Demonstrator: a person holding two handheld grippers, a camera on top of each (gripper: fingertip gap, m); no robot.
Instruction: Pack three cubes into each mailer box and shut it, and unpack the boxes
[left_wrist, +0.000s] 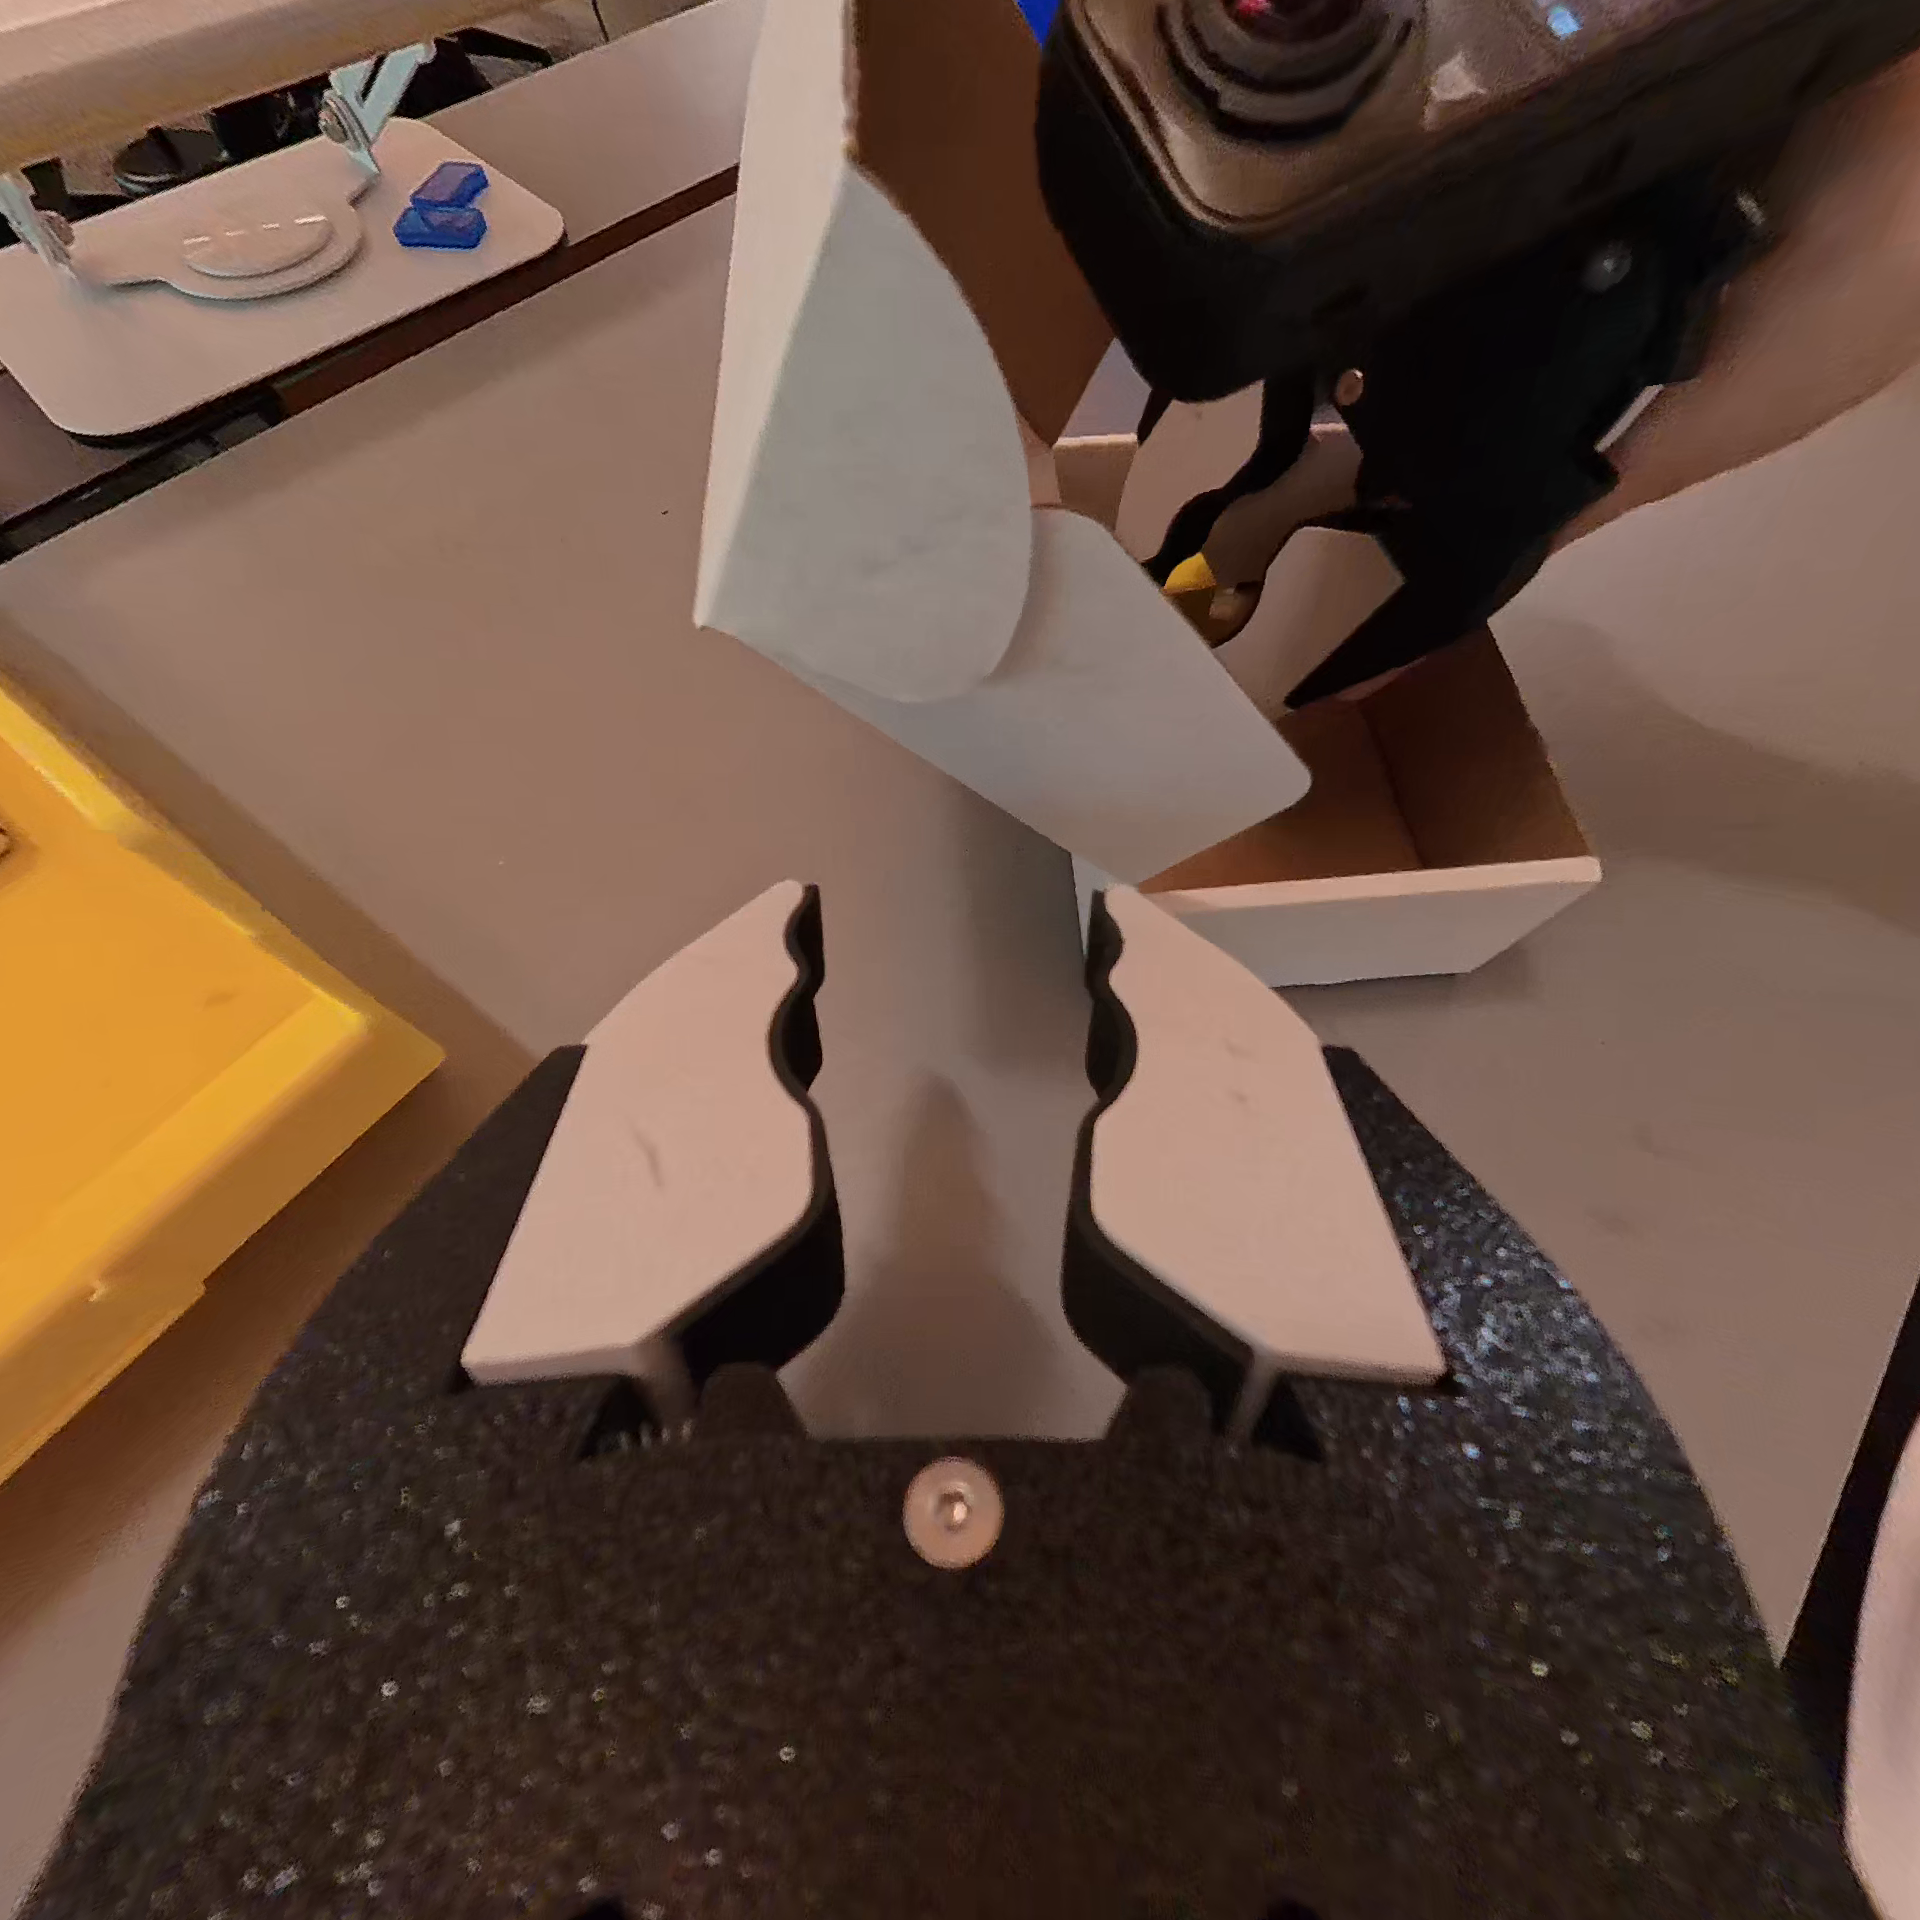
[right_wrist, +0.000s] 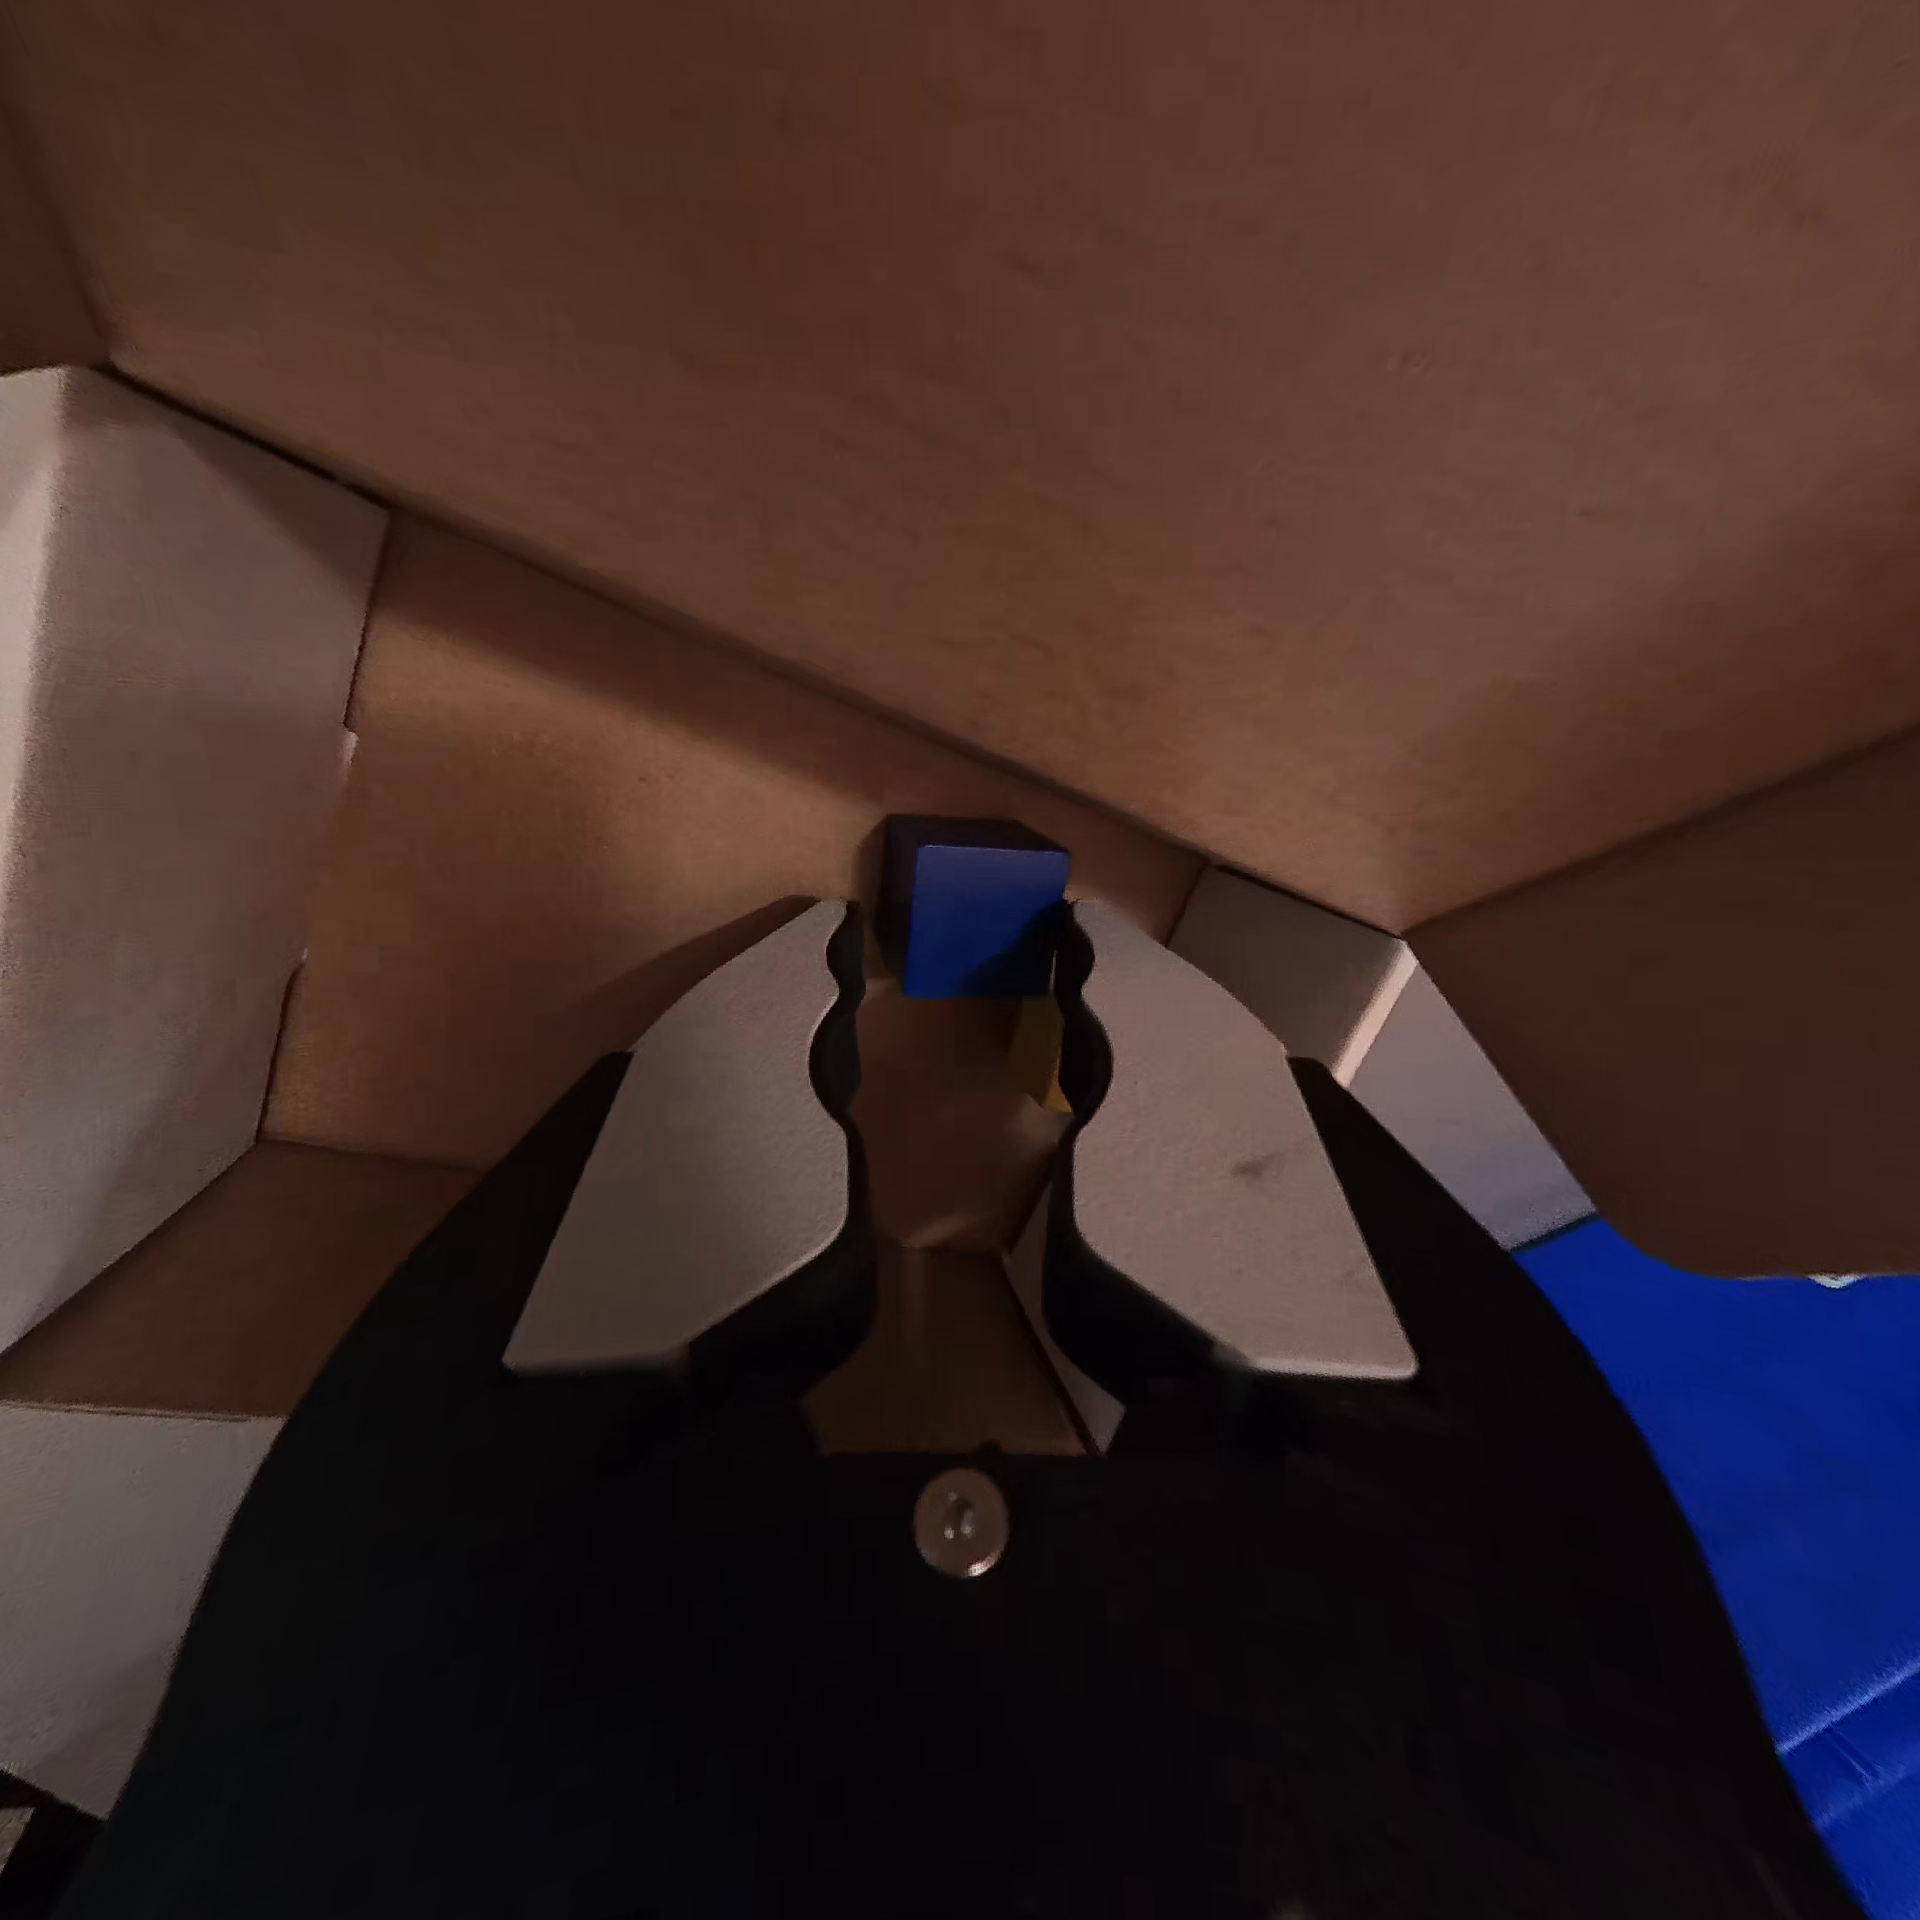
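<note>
Landmark: white corrugated-cardboard mailer box (left_wrist: 1382, 914) with brown inside, open on the grey bench (left_wrist: 416, 644).

Right tool (right_wrist: 958, 914): reaches down into the mailer box. Its tips bracket a small blue cube (right_wrist: 982, 920) that sits at the box's far inner wall. The right pad (right_wrist: 1070, 961) overlaps the cube's edge; the left pad shows a thin gap to it. Jaws part-open, about cube width. Cannot tell whether it grips the cube or has just let go. Judgement: the tips are spread just wide enough for a pick or a release, whichever phase this is.

A small yellow cube (right_wrist: 1037, 1060) lies just beside the blue one, partly behind the right pad; also seen in the left wrist view (left_wrist: 1190, 574) under the right tool (left_wrist: 1236, 561). Only 2 cubes visible; a 3rd, if any, is hidden.

The box's white lid flap (left_wrist: 873, 457) stands tilted up at the box's far side, its rounded side tab hanging over the opening. Judgement: standing up, it leaves the right tool a clear way in.

Left tool (left_wrist: 951, 914): jaws wide apart, holding nothing, hovering over the bench just beside the box's near front corner. Judgement: waiting there to steady the box or take the lid.

A bright yellow plastic bin (left_wrist: 156, 1039) sits well left of the box.
</note>
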